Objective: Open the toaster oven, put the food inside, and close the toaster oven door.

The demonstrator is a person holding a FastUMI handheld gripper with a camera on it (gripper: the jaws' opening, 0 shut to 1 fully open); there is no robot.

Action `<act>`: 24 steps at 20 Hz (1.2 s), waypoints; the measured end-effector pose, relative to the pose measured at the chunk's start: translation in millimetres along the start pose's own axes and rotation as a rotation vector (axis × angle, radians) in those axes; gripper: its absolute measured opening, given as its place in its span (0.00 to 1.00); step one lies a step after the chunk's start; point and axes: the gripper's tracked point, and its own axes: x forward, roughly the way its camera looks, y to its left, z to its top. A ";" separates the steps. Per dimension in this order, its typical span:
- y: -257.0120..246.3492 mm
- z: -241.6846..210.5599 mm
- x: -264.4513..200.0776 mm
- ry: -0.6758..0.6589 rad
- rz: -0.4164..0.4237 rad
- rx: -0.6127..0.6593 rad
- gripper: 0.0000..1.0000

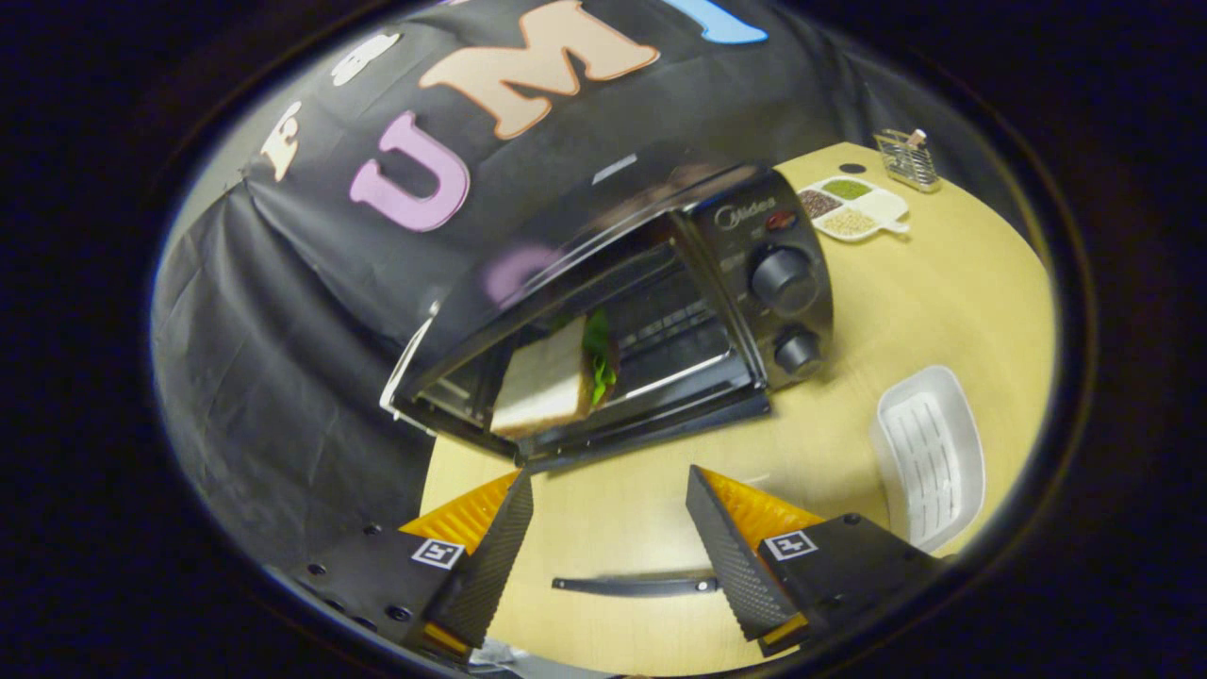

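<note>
Sandwich [552, 377] sits inside toaster oven [660, 283]; tongs [608, 490] spread wide, empty.

Black toaster oven [660, 283], white-and-green sandwich [552, 377], pale wood table [905, 283], white ribbed tray [929, 457], black-and-orange gripper [608, 490]

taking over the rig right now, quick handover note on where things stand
Tool: open, holding nothing, fingers apart over the table, short of the toaster oven.
Sandwich: inside the oven, standing on edge on the rack.
Oven door: open, folded down toward the tool.
White tray: empty, right of the fingers.
Done: door opened, food in.
Left: close the door.
</note>
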 end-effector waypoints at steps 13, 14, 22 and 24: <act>-9.1 -102.5 -48.7 0.306 0.031 -0.262 0.99; -15.6 -108.5 -49.0 0.326 0.011 -0.269 0.99; -52.2 -108.8 -33.7 0.353 -0.090 -0.289 0.99; -52.9 -104.1 -31.3 0.341 -0.091 -0.281 0.99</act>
